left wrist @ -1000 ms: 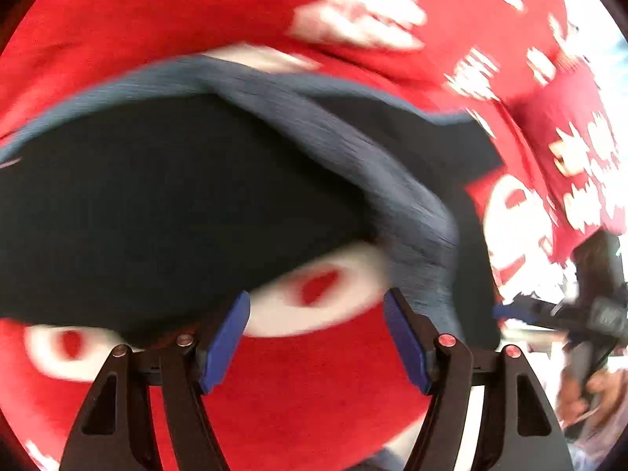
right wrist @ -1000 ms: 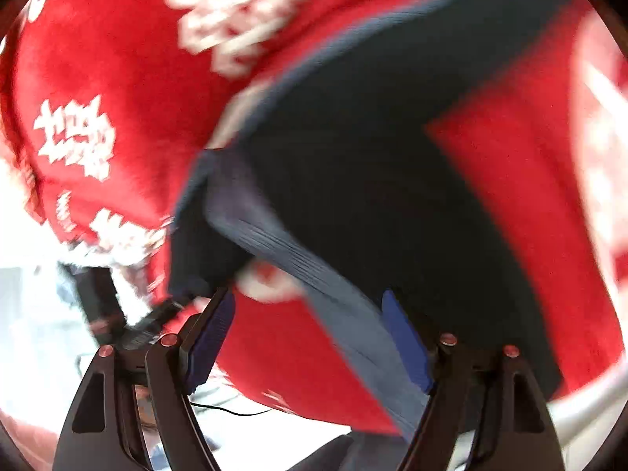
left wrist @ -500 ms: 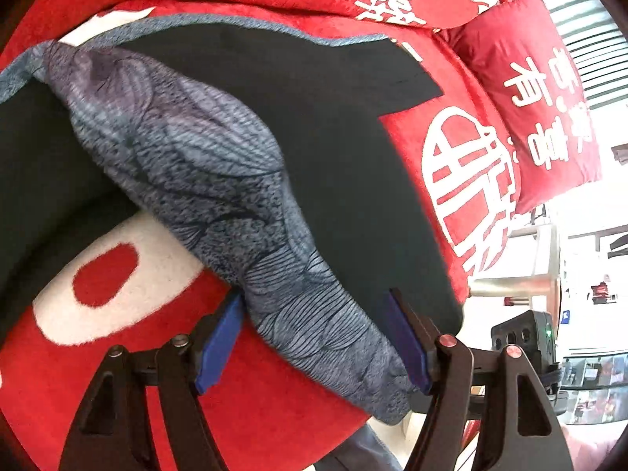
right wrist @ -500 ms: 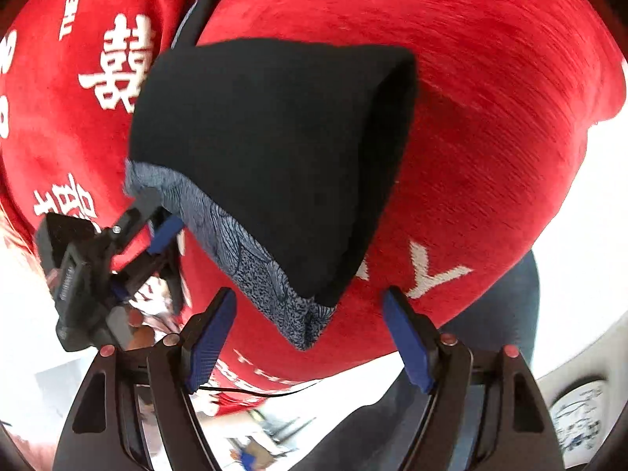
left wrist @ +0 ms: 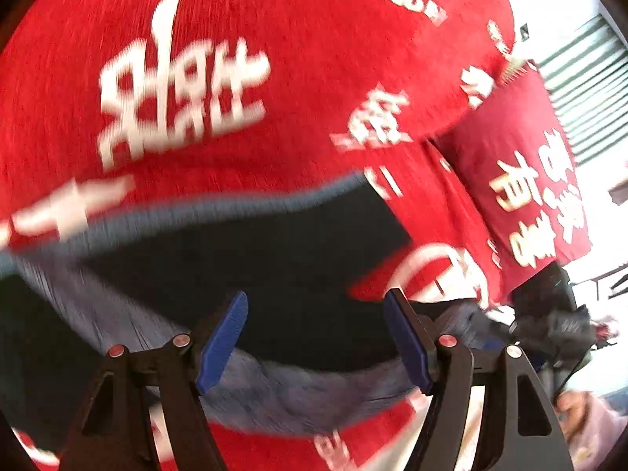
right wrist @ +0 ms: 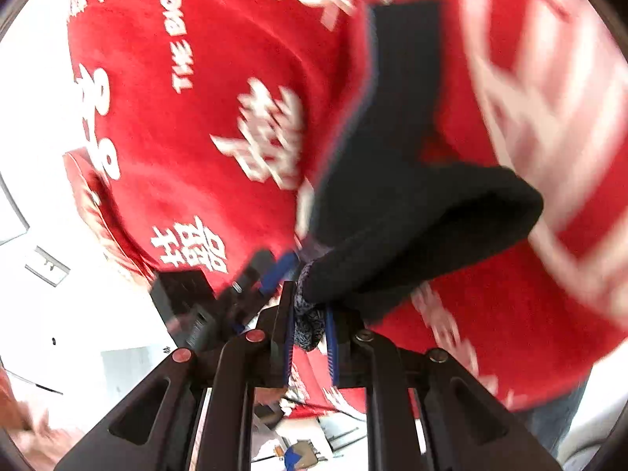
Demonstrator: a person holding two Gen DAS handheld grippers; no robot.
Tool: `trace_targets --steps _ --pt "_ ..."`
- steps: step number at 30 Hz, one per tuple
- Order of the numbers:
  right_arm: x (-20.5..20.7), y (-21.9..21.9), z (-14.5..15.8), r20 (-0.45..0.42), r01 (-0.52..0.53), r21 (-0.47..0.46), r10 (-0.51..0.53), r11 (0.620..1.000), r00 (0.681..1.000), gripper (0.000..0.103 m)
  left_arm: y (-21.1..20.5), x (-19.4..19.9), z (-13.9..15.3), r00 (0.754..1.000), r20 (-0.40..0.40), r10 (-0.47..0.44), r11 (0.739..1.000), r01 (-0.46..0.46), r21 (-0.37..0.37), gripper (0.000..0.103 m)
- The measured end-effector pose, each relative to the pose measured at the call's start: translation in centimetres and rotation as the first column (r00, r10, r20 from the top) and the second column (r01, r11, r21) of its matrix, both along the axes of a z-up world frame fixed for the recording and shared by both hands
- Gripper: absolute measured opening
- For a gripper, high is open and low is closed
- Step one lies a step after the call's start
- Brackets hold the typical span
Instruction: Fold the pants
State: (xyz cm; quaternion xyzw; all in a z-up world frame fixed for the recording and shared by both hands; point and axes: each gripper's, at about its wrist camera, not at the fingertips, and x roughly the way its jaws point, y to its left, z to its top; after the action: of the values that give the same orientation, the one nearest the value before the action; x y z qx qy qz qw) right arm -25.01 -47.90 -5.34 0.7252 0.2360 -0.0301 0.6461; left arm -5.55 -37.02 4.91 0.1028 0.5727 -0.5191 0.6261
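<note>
The dark pants [left wrist: 274, 259] with a grey patterned band [left wrist: 282, 392] lie on the red blanket [left wrist: 235, 39]; this view is blurred by motion. My left gripper [left wrist: 314, 339] is open, its blue pads wide apart over the band and not pressing it. In the right wrist view the pants [right wrist: 412, 204] rise in a bunched fold. My right gripper [right wrist: 310, 333] is closing its jaws, and the patterned hem [right wrist: 306, 325] is pinched between the pads. The left gripper [right wrist: 271, 278] shows just beside that hem.
The red blanket [right wrist: 204, 137] carries white characters and covers a bed. A red pillow [left wrist: 522, 180] with printed characters lies at the far right. A person's jeans [right wrist: 557, 424] show past the blanket's near edge, and a bright room lies beyond the left edge.
My right gripper has gone from wide open around the hem corner to pinched on it. The left gripper has swung away over the pants, and its view now blurs.
</note>
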Motion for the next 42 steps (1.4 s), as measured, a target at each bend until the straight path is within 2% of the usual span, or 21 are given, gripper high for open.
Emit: trace_targets --steps 3,6,7,8,10,11,15,17,19,24,25,26,27,30,31,33,34,36,37,39,42 --pt "3.5 -6.3 0.5 -0.023 0.006 -0.046 -0.007 0.999 1.0 0.015 -2.7 2.9 0.3 0.996 0.069 0.054 0.998 -0.056 0.026 0.072" --pt "6.9 -11.4 -0.7 -0.108 0.005 -0.064 -0.012 0.998 0.994 0.021 -3.3 5.4 0.7 0.986 0.12 0.112 0.993 -0.116 0.033 0.072" --pt "8.2 -12.7 -1.1 -0.146 0.003 -0.07 -0.013 0.998 0.989 0.028 -3.1 6.3 1.0 0.979 0.152 0.139 0.988 -0.147 0.043 0.072" --pt "9.3 -14.0 -1.5 -0.186 -0.007 -0.083 -0.009 0.997 0.983 0.053 -2.8 6.9 0.9 0.974 0.168 0.155 0.985 -0.166 0.052 0.072" --pt "10.7 -15.8 -1.4 -0.257 -0.041 -0.13 0.006 0.991 0.967 0.089 -1.8 7.8 0.8 0.964 0.187 0.191 0.976 -0.207 0.071 0.076" --pt "10.9 -16.0 -0.9 -0.264 -0.05 -0.16 0.006 0.986 0.965 0.089 -0.8 8.1 0.6 0.958 0.194 0.211 0.969 -0.23 0.085 0.081" --pt "10.8 -15.2 1.1 -0.307 -0.126 -0.275 0.037 0.953 0.951 0.087 2.5 8.3 -2.0 0.945 0.22 0.242 0.939 -0.285 0.192 0.081" --pt "8.8 -13.7 0.3 -0.375 -0.15 -0.277 0.037 0.949 0.926 0.074 4.1 8.2 -4.5 0.935 0.244 0.258 0.903 -0.323 0.284 0.081" --pt "7.4 -12.6 -0.9 -0.42 -0.152 -0.262 0.029 0.953 0.907 0.07 5.8 8.1 -6.6 0.927 0.243 0.286 0.868 -0.358 0.344 0.081" --pt "6.5 -12.0 -3.8 -0.479 -0.152 -0.242 0.018 0.958 0.878 0.064 7.8 8.3 -9.3 0.912 0.22 0.346 0.818 -0.408 0.405 0.081" --pt "6.6 -12.2 -4.6 -0.479 -0.143 -0.237 0.013 0.961 0.878 0.052 7.9 8.3 -9.4 0.912 0.218 0.346 0.817 -0.408 0.409 0.081" --pt "6.8 -12.4 -5.0 -0.473 -0.136 -0.231 0.011 0.963 0.881 0.02 7.8 8.2 -9.4 0.914 0.218 0.342 0.819 -0.404 0.407 0.081" --pt "7.0 -12.7 -5.2 -0.476 -0.134 -0.22 0.014 0.966 0.879 0.006 7.8 8.2 -9.4 0.915 0.223 0.337 0.822 -0.401 0.404 0.081" --pt "6.3 -13.0 -4.3 -0.455 -0.106 -0.249 -0.02 0.963 0.891 0.006 8.0 7.7 -10.1 0.922 0.22 0.32 0.821 -0.386 0.422 0.081" --pt "5.9 -12.8 -4.2 -0.472 -0.129 -0.265 -0.011 0.956 0.881 0.006 8.2 7.6 -11.0 0.924 0.218 0.314 0.811 -0.381 0.444 0.082" --pt "5.2 -12.3 -5.7 -0.559 -0.209 -0.272 0.023 0.939 0.829 0.007 8.3 7.1 -11.1 0.923 0.26 0.283 0.823 -0.372 0.428 0.083" --pt "4.8 -12.2 -6.4 -0.573 -0.223 -0.264 0.033 0.938 0.819 0.007 8.1 6.9 -11.1 0.929 0.265 0.256 0.823 -0.354 0.444 0.083" --pt "3.9 -12.5 -6.9 -0.515 -0.175 -0.24 0.028 0.955 0.856 0.014 7.7 7.0 -10.4 0.936 0.255 0.241 0.824 -0.336 0.455 0.083" --pt "3.6 -12.5 -6.6 -0.522 -0.171 -0.231 0.026 0.958 0.853 0.021 7.4 7.3 -9.5 0.934 0.255 0.249 0.836 -0.34 0.431 0.083" --pt "3.1 -12.3 -4.5 -0.54 -0.173 -0.272 -0.001 0.947 0.841 0.024 6.7 8.2 -8.1 0.925 0.282 0.256 0.849 -0.355 0.392 0.083" --pt "4.4 -10.9 0.1 -0.484 -0.242 -0.416 0.012 0.876 0.875 0.024 4.8 9.8 -7.7 0.908 0.326 0.263 0.851 -0.377 0.366 0.083"
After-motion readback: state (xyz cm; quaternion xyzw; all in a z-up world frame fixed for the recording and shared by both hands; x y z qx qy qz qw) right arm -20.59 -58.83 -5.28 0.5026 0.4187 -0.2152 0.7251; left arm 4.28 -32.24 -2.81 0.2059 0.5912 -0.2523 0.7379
